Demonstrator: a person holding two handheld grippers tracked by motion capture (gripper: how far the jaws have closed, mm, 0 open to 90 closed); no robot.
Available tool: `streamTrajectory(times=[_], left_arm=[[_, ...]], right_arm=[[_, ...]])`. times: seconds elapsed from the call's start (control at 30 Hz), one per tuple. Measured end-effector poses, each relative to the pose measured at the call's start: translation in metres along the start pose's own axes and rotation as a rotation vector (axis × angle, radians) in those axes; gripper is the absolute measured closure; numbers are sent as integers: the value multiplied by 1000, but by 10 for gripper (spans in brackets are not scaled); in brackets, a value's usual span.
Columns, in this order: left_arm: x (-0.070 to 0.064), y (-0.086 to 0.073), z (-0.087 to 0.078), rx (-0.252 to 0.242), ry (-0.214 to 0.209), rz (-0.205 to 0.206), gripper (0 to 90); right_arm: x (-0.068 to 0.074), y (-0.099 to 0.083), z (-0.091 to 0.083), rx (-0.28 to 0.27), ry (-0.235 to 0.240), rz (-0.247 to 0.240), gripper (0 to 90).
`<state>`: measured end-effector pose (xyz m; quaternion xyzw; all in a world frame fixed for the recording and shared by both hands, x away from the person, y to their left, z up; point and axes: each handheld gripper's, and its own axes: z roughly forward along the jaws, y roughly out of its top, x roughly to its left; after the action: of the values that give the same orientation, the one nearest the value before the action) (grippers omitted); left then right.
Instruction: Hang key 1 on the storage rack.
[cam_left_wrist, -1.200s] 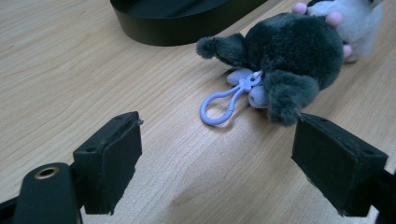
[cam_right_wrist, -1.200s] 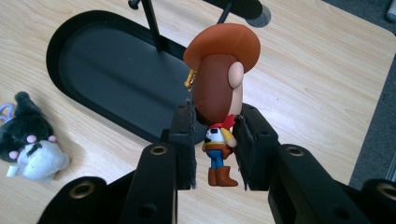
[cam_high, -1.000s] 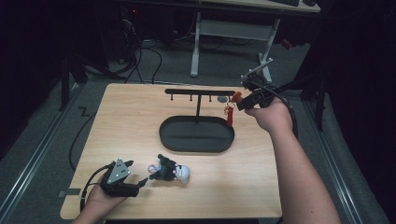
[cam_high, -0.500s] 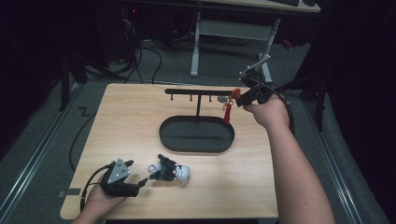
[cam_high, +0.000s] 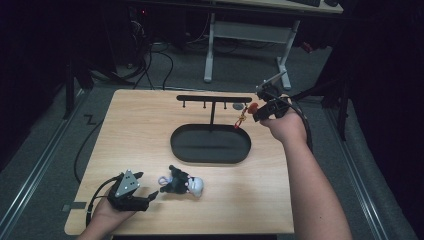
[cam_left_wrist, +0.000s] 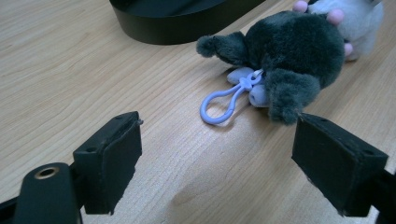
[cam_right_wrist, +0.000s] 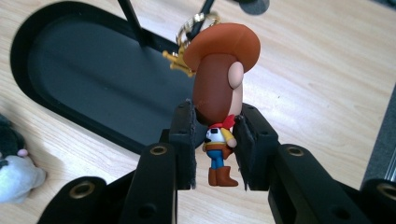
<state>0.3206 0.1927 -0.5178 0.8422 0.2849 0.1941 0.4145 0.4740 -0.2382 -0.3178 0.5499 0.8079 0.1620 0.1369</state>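
Note:
My right gripper (cam_high: 263, 111) (cam_right_wrist: 215, 135) is shut on a small cowboy figure keychain (cam_right_wrist: 219, 102) with an orange hat, held in the air at the right end of the black hook rack (cam_high: 212, 99). Its gold ring (cam_right_wrist: 194, 21) is up by the rack's bar. The rack stands on a black oval base (cam_high: 210, 144). Near the table's front left, my left gripper (cam_high: 147, 196) (cam_left_wrist: 215, 158) stands open, jaws wide, just short of a dark grey and white plush keychain (cam_high: 182, 184) (cam_left_wrist: 292, 51) with a lilac clip (cam_left_wrist: 224, 100) lying on the wood.
The wooden table (cam_high: 150, 125) ends in dark floor on every side. A white desk frame (cam_high: 245, 35) and cables stand behind it. The rack bar carries several small hooks (cam_high: 205, 105).
My right gripper has carried the cowboy keychain up and a little back toward the rack's right end. The left gripper and the plush have stayed put.

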Motion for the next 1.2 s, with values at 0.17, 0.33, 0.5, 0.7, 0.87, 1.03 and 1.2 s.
streamTrajectory(times=[0.17, 0.33, 0.5, 0.7, 0.87, 1.03, 1.2], left_arm=[[0, 0, 0, 5, -4, 2, 162], [0, 0, 0, 6, -2, 2, 162], [0, 0, 0, 9, -3, 1, 162], [0, -1, 1, 11, -2, 2, 162], [0, -1, 1, 13, -2, 2, 162], [1, -1, 1, 11, -3, 2, 162], [0, -1, 1, 8, -4, 6, 162]], right_arm=[[-1, -7, 14, 22, 12, 6, 705], [-2, -12, 29, 40, 18, 10, 703], [-4, -14, 45, 59, 28, 24, 702], [-3, -10, 63, 57, 42, 35, 700], [-2, -8, 72, 51, 55, 49, 613], [0, -5, 77, 36, 72, 56, 401], [1, -9, 73, 2, 57, 73, 298]])
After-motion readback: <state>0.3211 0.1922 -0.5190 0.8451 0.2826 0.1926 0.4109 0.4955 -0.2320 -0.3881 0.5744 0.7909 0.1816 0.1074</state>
